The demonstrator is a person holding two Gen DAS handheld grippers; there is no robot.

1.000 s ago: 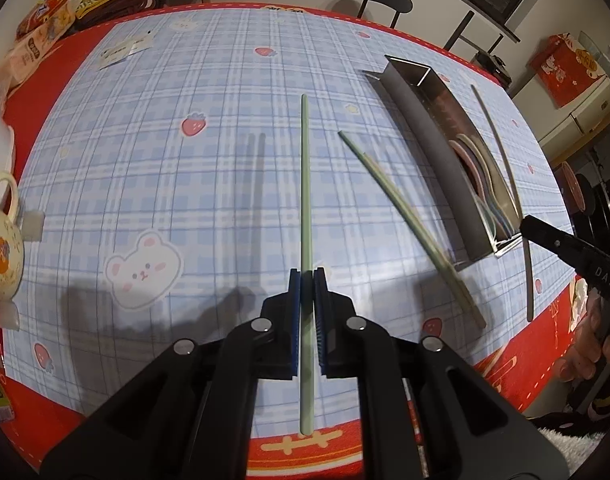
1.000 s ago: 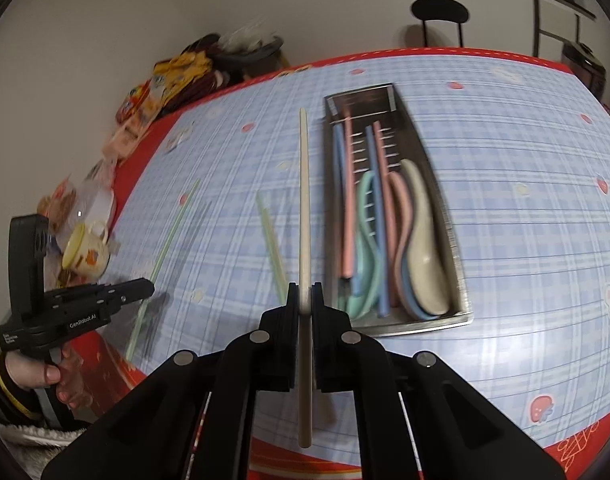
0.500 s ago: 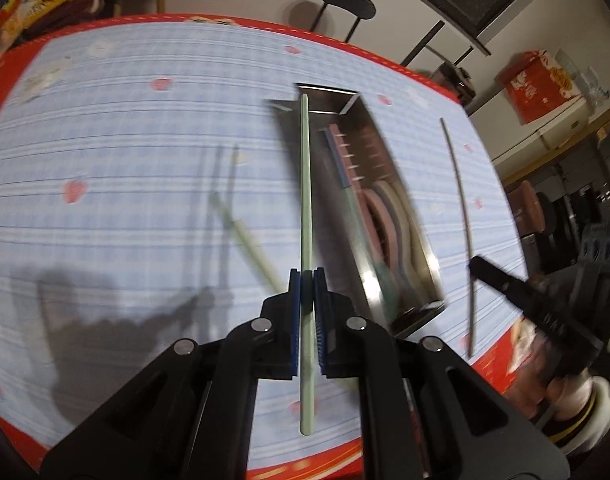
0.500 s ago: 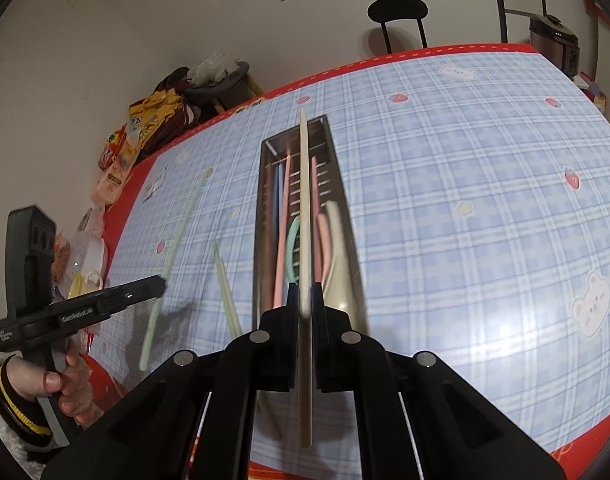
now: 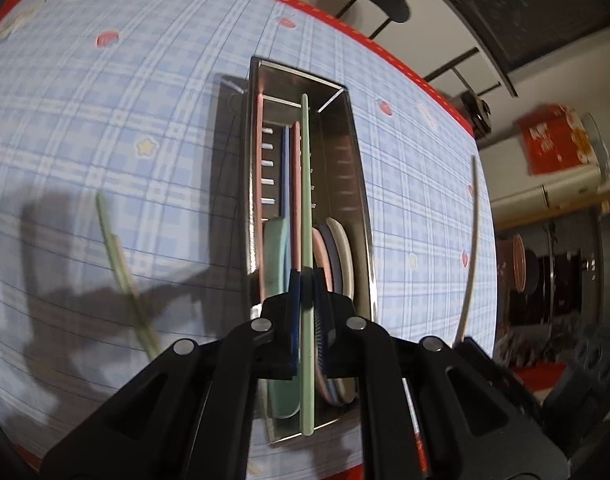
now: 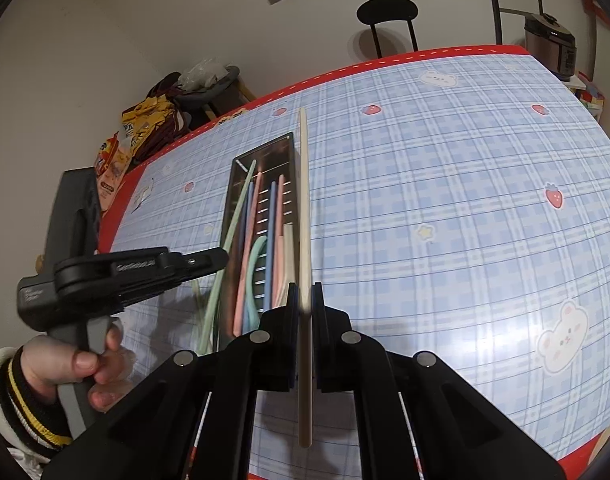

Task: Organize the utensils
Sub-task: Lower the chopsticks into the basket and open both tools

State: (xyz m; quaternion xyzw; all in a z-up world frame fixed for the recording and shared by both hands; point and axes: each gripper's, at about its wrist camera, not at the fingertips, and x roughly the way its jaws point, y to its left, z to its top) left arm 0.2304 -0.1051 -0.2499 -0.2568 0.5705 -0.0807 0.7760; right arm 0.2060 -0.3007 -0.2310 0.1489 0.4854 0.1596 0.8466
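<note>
We judge the job mostly done: spoons and chopsticks fill the steel tray [image 5: 357, 184], our left hand-held gripper [image 5: 305, 280] clamps a green chopstick [image 5: 305, 184] above it, the right hand-held gripper [image 6: 303, 292] clamps a cream chopstick [image 6: 303, 200] at the tray's 3 o'clock edge, and one green chopstick on the tabletop [image 5: 121, 264] remains at 9 o'clock.

Surface [image 6: 445, 208]: pale blue plaid cloth with pink strawberries, yellow stars and white bears, red border. Tray [image 5: 355, 168]: bare silver metal, holding pink, blue, mint and cream utensils. Left hand-held gripper [image 5: 305, 280]: black with blue pads, on a pale green chopstick [image 5: 305, 184]. Right hand-held gripper [image 6: 304, 300]: black, on a cream chopstick [image 6: 303, 200].
</note>
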